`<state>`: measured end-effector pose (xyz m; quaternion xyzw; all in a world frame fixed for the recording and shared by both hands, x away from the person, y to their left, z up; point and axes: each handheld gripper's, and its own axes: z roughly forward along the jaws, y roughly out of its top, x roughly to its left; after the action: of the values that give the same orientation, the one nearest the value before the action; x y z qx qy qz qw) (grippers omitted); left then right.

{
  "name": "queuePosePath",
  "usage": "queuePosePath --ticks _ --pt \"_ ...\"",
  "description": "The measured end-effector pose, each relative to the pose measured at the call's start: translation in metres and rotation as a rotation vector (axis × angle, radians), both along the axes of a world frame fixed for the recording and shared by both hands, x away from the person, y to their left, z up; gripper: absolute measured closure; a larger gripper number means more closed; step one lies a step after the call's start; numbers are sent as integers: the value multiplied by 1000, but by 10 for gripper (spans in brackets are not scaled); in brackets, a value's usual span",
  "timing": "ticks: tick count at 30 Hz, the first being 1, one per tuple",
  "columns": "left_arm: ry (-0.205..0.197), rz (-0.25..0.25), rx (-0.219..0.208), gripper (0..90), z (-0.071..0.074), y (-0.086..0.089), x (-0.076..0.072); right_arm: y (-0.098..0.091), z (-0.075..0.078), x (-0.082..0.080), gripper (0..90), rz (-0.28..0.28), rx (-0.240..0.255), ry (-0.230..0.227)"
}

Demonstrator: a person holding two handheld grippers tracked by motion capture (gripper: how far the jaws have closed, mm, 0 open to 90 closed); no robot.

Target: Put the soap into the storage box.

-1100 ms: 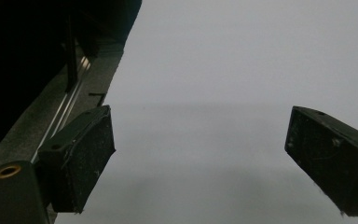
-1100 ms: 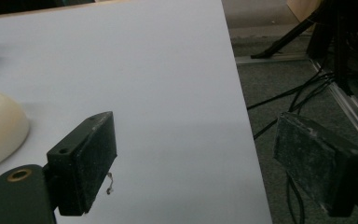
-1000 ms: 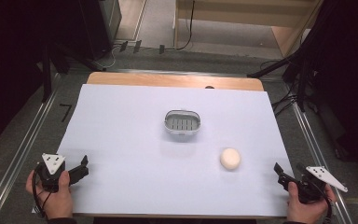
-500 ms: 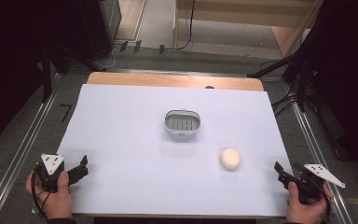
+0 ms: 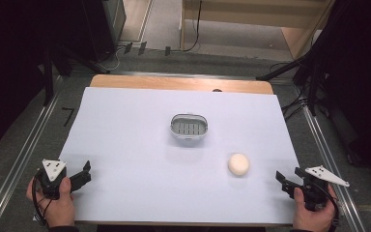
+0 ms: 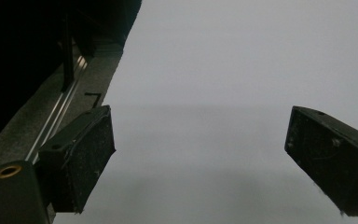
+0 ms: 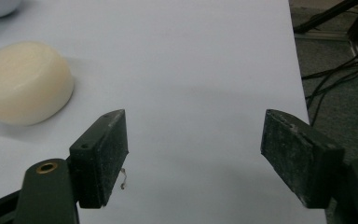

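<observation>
The pale round bun [image 5: 238, 164] sits on the white sheet [image 5: 140, 145], nearer the person than the small grey basket [image 5: 189, 126] and off to its right, well apart from it. The right gripper [image 5: 281, 178] is clearly the nearer one, down by the sheet's near right corner; the left gripper [image 5: 85, 170] waits far across from the basket on the other side. In the right gripper view the bun [image 7: 23, 83] lies ahead and left of the left-hand fingertip [image 7: 103, 154], not between the fingers (its long axis runs roughly crosswise to them). The right jaws have just been parting, nothing between them. The left gripper [image 6: 200, 154] stands wide apart over bare sheet.
</observation>
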<state>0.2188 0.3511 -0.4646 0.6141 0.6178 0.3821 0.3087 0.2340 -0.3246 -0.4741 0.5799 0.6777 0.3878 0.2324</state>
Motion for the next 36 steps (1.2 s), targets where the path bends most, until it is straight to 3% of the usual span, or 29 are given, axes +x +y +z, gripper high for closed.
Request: queuePosePath --ticks 4,5,11,18,36 --pt "-4 -3 5 89 0 0 -1 3 7 2 226 45 -54 48" --pt "-5 -3 4 89 0 0 -1 4 11 5 231 84 -67 69" --pt "-10 -3 4 91 0 -1 -1 8 18 16 178 165 -89 142" --pt "-8 -5 7 91 0 -1 -1 12 24 26 140 228 -81 218" --pt "-7 -11 0 91 0 0 -1 35 35 46 148 314 -137 301"
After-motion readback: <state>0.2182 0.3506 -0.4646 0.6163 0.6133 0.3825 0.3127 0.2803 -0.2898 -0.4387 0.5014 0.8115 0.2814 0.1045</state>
